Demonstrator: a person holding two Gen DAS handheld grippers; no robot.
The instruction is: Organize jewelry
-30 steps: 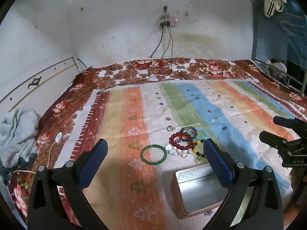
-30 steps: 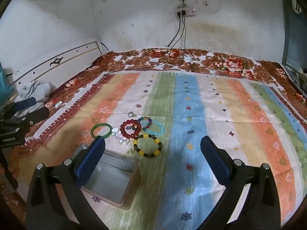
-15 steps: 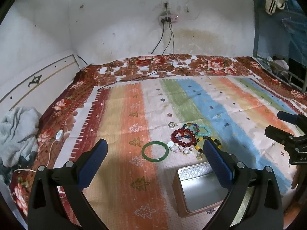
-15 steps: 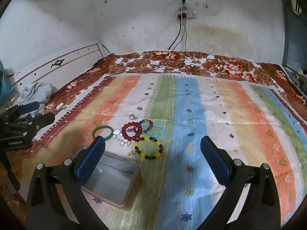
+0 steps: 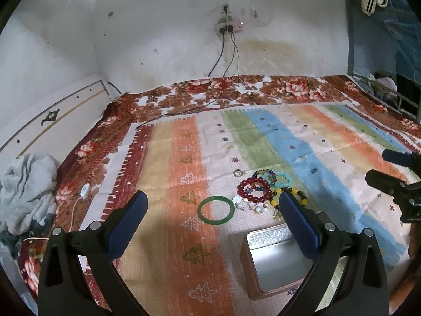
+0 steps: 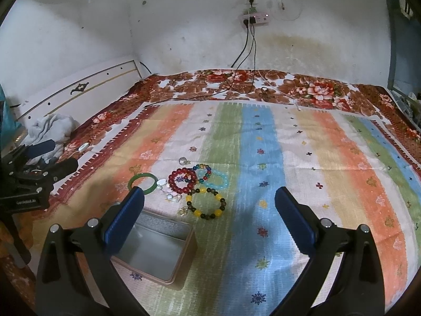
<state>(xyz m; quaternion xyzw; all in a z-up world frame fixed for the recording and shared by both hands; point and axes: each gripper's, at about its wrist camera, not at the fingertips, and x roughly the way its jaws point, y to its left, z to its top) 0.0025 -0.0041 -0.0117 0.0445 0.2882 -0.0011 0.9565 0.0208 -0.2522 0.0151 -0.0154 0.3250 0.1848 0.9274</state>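
Jewelry lies on a striped cloth [image 5: 302, 142]: a green bangle [image 5: 216, 210] [image 6: 142, 181], a red bead bracelet [image 5: 254, 190] [image 6: 183, 181], a yellow and dark bead bracelet [image 6: 206, 202] [image 5: 300, 193], a light blue bracelet [image 6: 217, 179], a multicoloured bead bracelet [image 6: 204, 171], small pale charms [image 5: 251, 205] and a small ring [image 5: 238, 173]. An open empty metal tin [image 5: 277, 258] [image 6: 155, 247] stands just in front of them. My left gripper [image 5: 210, 226] is open and empty above the cloth before the bangle. My right gripper [image 6: 209, 218] is open and empty before the yellow bracelet.
The cloth covers a floral bedspread [image 5: 184, 102]. Cables [image 5: 223, 89] run from a wall socket [image 5: 229, 26] onto the bed. A grey bundle of cloth [image 5: 25, 192] lies at the left edge by a white headboard [image 5: 50, 121]. A metal rack [image 5: 394, 100] stands at the right.
Both grippers have pulled back and risen a little, so the jewelry and tin sit slightly farther away. Both stay open. Nothing on the cloth has moved.
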